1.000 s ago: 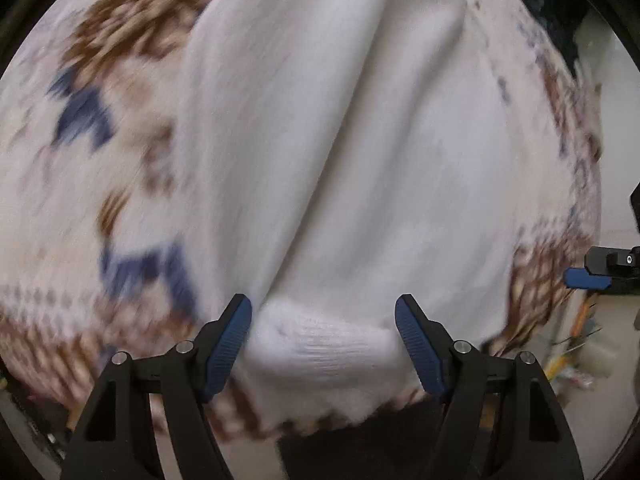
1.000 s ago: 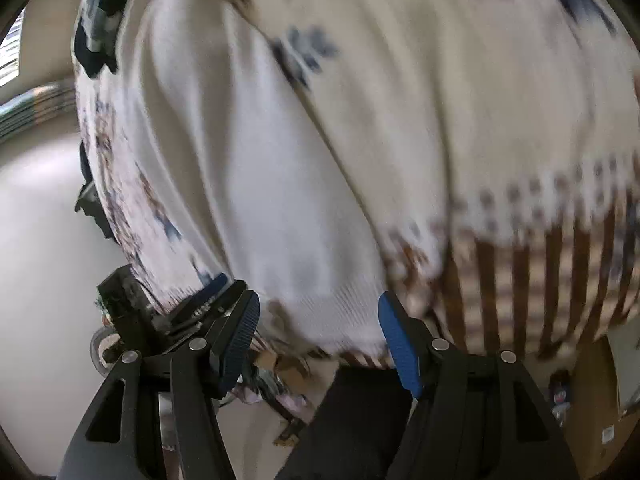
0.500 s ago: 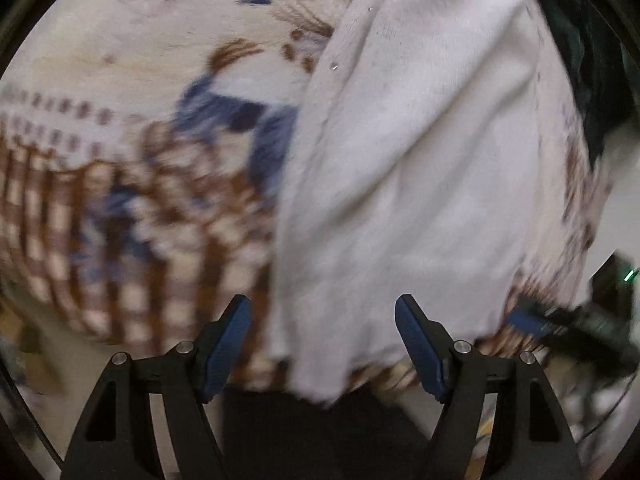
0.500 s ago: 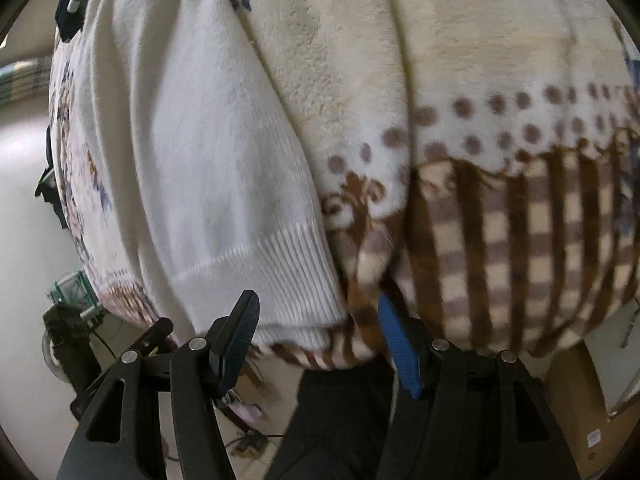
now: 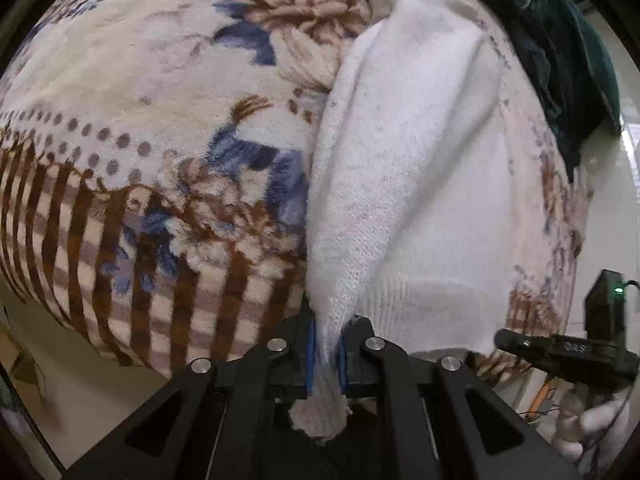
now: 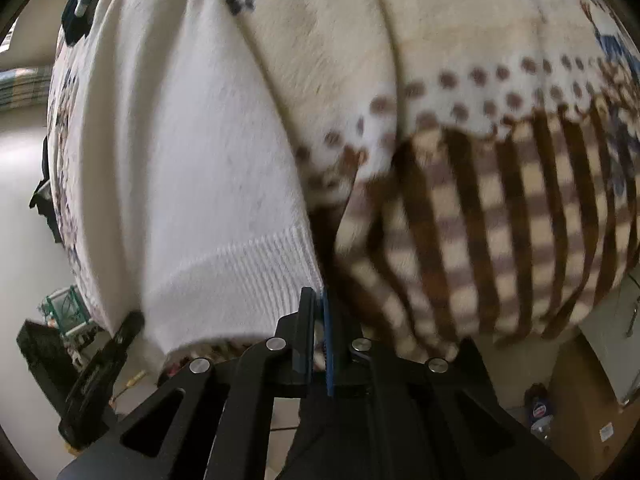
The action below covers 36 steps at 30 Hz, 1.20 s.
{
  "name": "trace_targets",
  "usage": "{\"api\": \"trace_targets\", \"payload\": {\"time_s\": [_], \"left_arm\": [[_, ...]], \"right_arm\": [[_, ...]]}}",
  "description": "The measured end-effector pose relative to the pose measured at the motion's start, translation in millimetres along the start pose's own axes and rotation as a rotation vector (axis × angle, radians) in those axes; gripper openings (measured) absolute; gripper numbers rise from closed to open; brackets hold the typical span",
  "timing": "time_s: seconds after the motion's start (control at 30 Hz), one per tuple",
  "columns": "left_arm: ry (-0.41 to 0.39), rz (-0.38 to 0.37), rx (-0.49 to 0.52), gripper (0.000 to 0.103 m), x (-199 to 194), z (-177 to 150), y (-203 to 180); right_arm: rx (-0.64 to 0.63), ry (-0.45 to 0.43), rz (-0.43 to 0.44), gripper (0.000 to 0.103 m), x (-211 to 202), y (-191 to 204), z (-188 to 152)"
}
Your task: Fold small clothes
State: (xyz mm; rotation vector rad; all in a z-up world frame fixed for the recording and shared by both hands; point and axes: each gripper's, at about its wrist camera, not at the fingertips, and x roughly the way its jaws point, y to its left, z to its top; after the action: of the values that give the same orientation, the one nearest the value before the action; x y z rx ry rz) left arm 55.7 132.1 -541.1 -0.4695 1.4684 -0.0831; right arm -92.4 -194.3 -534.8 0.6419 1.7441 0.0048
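Observation:
A white knit garment (image 5: 420, 184) lies on a fleece blanket (image 5: 140, 120) with brown checks and blue flowers. My left gripper (image 5: 325, 354) is shut on the left corner of its ribbed hem, and a fold of knit hangs out behind the pads. In the right wrist view the garment (image 6: 192, 168) fills the left half. My right gripper (image 6: 318, 336) is shut on the right corner of the ribbed hem (image 6: 240, 272). The right gripper also shows in the left wrist view (image 5: 560, 356), low on the right.
The blanket (image 6: 500, 200) covers the whole surface and hangs over the near edge. A dark teal cloth (image 5: 560, 40) lies at the far right. A cardboard box (image 6: 588, 408) and clutter stand on the floor below. The left gripper shows low left in the right wrist view (image 6: 100, 376).
Both grippers have gone from open to shut, each closing on a corner of the white garment's hem. The left one shifted to the garment's left edge.

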Motion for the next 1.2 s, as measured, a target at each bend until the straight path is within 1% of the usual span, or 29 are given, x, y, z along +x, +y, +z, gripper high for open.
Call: {"api": "trace_targets", "payload": {"time_s": [0.03, 0.07, 0.1, 0.17, 0.23, 0.27, 0.3, 0.33, 0.4, 0.47, 0.53, 0.57, 0.63, 0.7, 0.73, 0.77, 0.8, 0.83, 0.87, 0.9, 0.93, 0.97, 1.0, 1.07, 1.1, 1.17, 1.2], "left_arm": [[0.024, 0.003, -0.008, 0.008, 14.6, 1.9, 0.2], [0.048, 0.015, -0.019, 0.011, 28.9, 3.1, 0.4], [0.067, 0.026, -0.035, 0.011, 36.3, 4.3, 1.9], [0.109, -0.038, -0.096, 0.02, 43.1, 9.4, 15.1], [0.096, -0.068, -0.1, 0.049, 29.8, 13.4, 17.4], [0.074, -0.093, -0.088, 0.055, 19.4, 15.3, 17.2], [0.046, -0.127, -0.072, 0.061, 8.8, 17.5, 16.5], [0.011, -0.143, -0.054, 0.062, -2.1, 22.3, 16.2], [-0.008, -0.131, -0.053, 0.062, -6.0, 34.9, 17.9], [-0.042, -0.152, -0.082, 0.062, -1.2, 59.3, 17.8], [-0.081, -0.17, -0.104, 0.061, 8.6, 85.1, 11.6], [-0.103, -0.178, -0.103, 0.061, 12.9, 100.9, 6.1], [-0.134, -0.171, -0.077, 0.061, 20.4, 133.0, -3.2], [-0.139, -0.168, -0.037, 0.061, 32.4, 161.4, -18.5], [-0.135, -0.167, -0.009, 0.059, 38.8, 174.5, -27.2], [-0.138, -0.158, 0.025, 0.059, 38.7, 181.0, -34.0], [-0.146, -0.139, 0.067, 0.05, 38.2, 186.0, -37.8], [-0.153, -0.125, 0.115, 0.008, 42.0, 192.1, -44.5], [-0.149, -0.107, 0.134, 0.006, 39.5, 191.9, -41.8], [-0.149, -0.091, 0.151, 0.005, 38.8, 194.7, -40.2], [-0.162, -0.089, 0.155, 0.005, 33.5, 194.6, -35.3], [-0.172, -0.075, 0.144, 0.005, 30.9, 197.9, -26.9], [-0.169, -0.08, 0.127, 0.002, 27.5, 200.7, -15.4], [-0.176, -0.057, 0.067, 0.0, 24.7, 208.7, 5.5], [-0.176, -0.057, 0.032, 0.0, 23.6, 212.1, 17.3], [-0.175, -0.083, -0.011, 0.0, 19.4, 213.8, 29.0], [-0.166, -0.12, -0.024, 0.001, 17.7, 214.9, 29.9]], "right_arm": [[-0.017, 0.001, -0.013, 0.003, 1.9, 3.3, -3.6], [-0.034, 0.003, -0.029, 0.003, 3.4, 4.5, -7.9], [-0.041, 0.014, -0.039, 0.003, 10.7, 7.1, -8.7], [-0.039, 0.067, -0.066, 0.003, 34.2, 8.4, -7.5], [-0.025, 0.175, -0.085, 0.003, 59.5, 6.2, -4.4], [-0.008, 0.202, -0.086, 0.004, 65.3, 5.9, -2.4], [0.024, 0.219, -0.061, 0.004, 65.1, 0.9, -1.8], [0.044, 0.217, -0.032, 0.005, 61.6, -1.7, -1.4], [0.063, 0.181, 0.002, 0.013, 47.2, -7.7, 1.1], [0.053, 0.134, 0.002, 0.035, 35.9, -9.1, 4.5], [0.037, 0.098, 0.014, 0.044, 28.8, -6.9, 11.7], [0.031, 0.092, 0.011, 0.044, 27.6, -5.4, 16.9], [0.039, 0.084, 0.002, 0.044, 29.2, -1.7, 25.2], [0.055, 0.061, 0.004, 0.044, 30.0, 2.1, 31.9], [0.058, 0.05, -0.001, 0.044, 29.5, 3.7, 34.4], [0.065, 0.042, -0.006, 0.044, 27.3, 5.9, 36.9], [0.076, 0.029, -0.003, 0.044, 25.5, 7.1, 37.7], [0.088, 0.011, 0.007, 0.044, 21.8, 8.2, 38.4], [0.094, -0.005, 0.008, 0.044, 16.9, 7.8, 38.5], [0.098, -0.017, 0.006, 0.044, 12.5, 13.8, 49.0], [0.095, -0.027, 0.001, 0.044, 9.2, 15.5, 48.8], [0.091, -0.031, -0.004, 0.044, 7.6, 16.2, 50.3], [0.085, -0.035, -0.006, 0.044, 5.7, 17.0, 50.5], [0.071, -0.03, -0.008, 0.044, -4.3, 16.3, 58.3], [0.065, -0.024, -0.007, 0.044, -1.1, 14.0, 60.0], [0.051, 0.013, -0.01, 0.044, 10.7, 16.1, 59.9], [0.054, 0.033, -0.01, 0.044, 17.7, 20.7, 58.1]]}}
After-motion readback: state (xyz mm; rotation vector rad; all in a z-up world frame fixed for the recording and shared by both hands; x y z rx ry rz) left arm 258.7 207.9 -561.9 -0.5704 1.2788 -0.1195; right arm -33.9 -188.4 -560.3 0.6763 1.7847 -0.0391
